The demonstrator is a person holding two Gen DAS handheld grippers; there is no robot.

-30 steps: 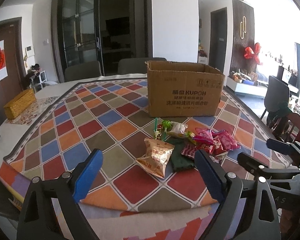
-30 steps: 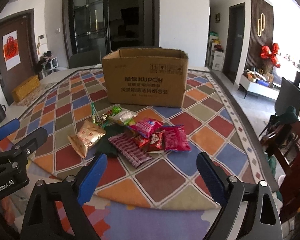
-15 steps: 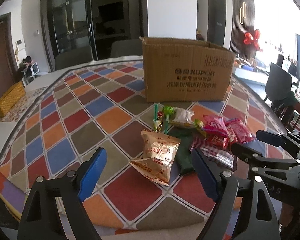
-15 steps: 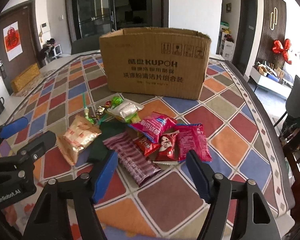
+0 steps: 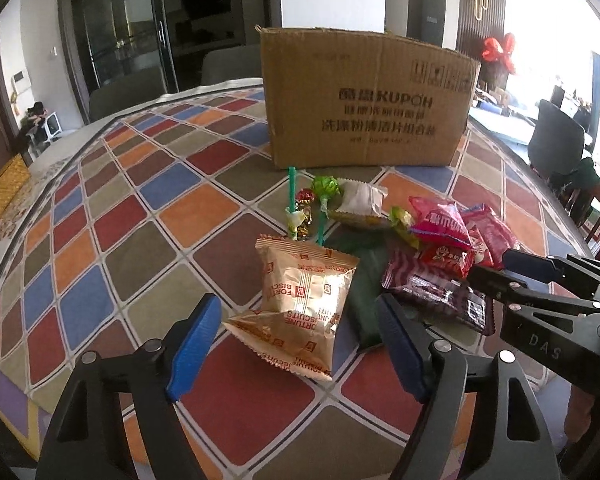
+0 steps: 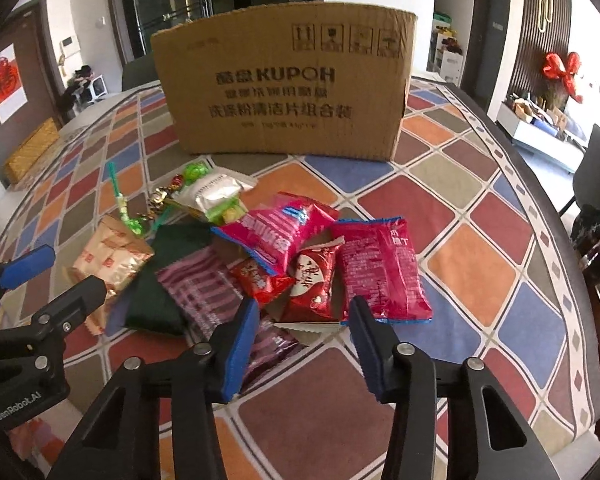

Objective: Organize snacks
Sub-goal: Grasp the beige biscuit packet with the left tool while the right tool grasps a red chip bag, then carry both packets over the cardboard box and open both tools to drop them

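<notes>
The left claw (image 5: 300, 340) is spread wide and grips nothing. Its two blue pads flank the near end of the gold biscuit packet (image 5: 304, 300), which lies flat on the desk (image 5: 140, 240); whether either pad touches the packet cannot be told from this view.

The right claw (image 6: 304, 344) is likewise spread, at a moderate width, and empty. It sits low over the near edge of the snack pile, with the small red sachet (image 6: 312, 280) just ahead of the gap between its pads.

Snack pile, located on the patterned cloth in front of the cardboard box (image 6: 284, 84):
- Gold biscuit packet: leftmost item, beside the dark green packet (image 6: 160, 280).
- Dark green packet: partly under the striped maroon packet (image 6: 208, 292).
- Pink packet (image 6: 276, 228): overlaps the small red sachet and a second red wrapper (image 6: 260, 280).
- Magenta packet (image 6: 380, 272): rightmost item, flat, touching the small red sachet.
- White and green packet (image 6: 216, 196): at the back of the pile, nearest the box.
- Green-stick lollipops (image 5: 324, 196): at the back left, beside the white and green packet.

The cardboard box stands upright, well behind the pile and apart from it. Its top appears to be uncovered; the interior is not visible.

Each claw shows at the edge of the other camera's view: the two are side by side, near but not touching.
</notes>
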